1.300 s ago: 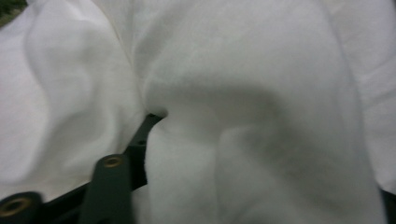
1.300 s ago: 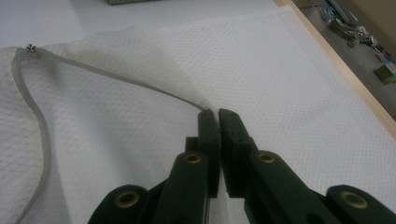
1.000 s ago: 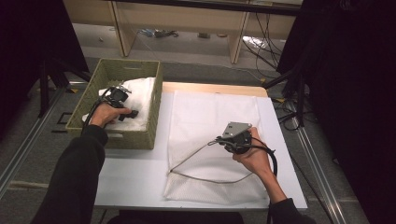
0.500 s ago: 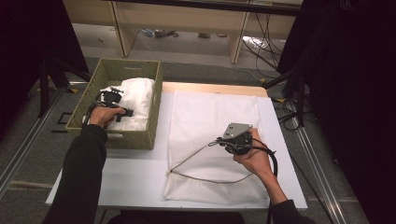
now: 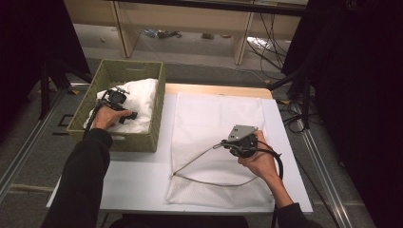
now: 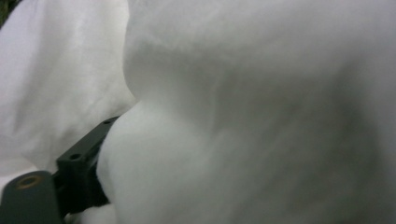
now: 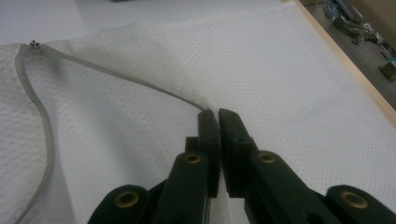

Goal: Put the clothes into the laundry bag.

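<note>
The left gripper (image 5: 127, 114), jaws just reopened, is sunk into white cloth (image 5: 138, 102) in a woven basket (image 5: 114, 141); the mesh bag's (image 5: 214, 118) zipper edge (image 7: 140, 81) is pinched by the right gripper (image 7: 217, 114).

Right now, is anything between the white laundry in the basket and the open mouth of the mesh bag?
Only the basket's near wall stands between the white laundry and the mesh bag. The right gripper holds up the bag's zipper edge, and the bare table lies between. The left gripper is buried in the laundry.
</note>
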